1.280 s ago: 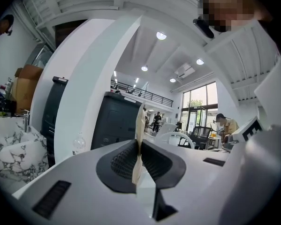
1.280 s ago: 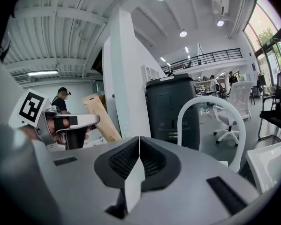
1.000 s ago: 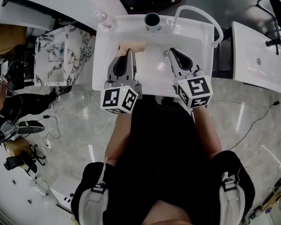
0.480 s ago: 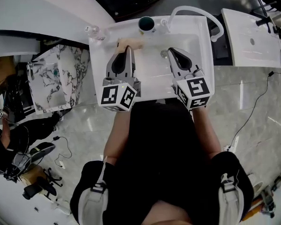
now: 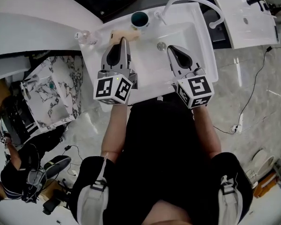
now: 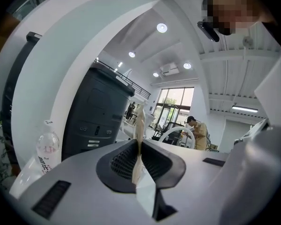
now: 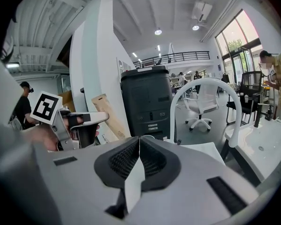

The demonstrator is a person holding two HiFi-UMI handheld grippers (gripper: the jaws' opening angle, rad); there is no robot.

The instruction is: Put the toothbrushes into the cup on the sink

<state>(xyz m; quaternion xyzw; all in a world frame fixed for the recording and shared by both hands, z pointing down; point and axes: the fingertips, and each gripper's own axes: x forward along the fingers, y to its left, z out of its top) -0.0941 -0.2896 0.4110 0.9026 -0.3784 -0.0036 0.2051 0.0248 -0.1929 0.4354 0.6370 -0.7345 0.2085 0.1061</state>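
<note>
A flat tan toothbrush pack (image 5: 123, 33) is clamped in my left gripper (image 5: 122, 40), held over the back left of the white sink (image 5: 199, 55). In the left gripper view the pack (image 6: 140, 121) stands edge-on between the closed jaws of the left gripper (image 6: 139, 146). The dark cup (image 5: 139, 18) stands on the sink's back rim, just beyond and right of the pack. My right gripper (image 5: 170, 49) hovers over the basin near the drain (image 5: 161, 46). The right gripper (image 7: 139, 139) is shut with nothing in it. The right gripper view also catches the pack (image 7: 106, 114).
A white hose (image 5: 192, 1) arcs over the sink's back right by the tap (image 5: 158, 16). A clear bottle (image 5: 84, 36) stands at the sink's left corner. A second white basin (image 5: 243, 22) lies to the right, a marble counter (image 5: 56, 97) to the left.
The head view has swung, so the sink now lies tilted and higher left. My left gripper with the pack has moved nearer the cup. The right gripper kept its place over the basin.
</note>
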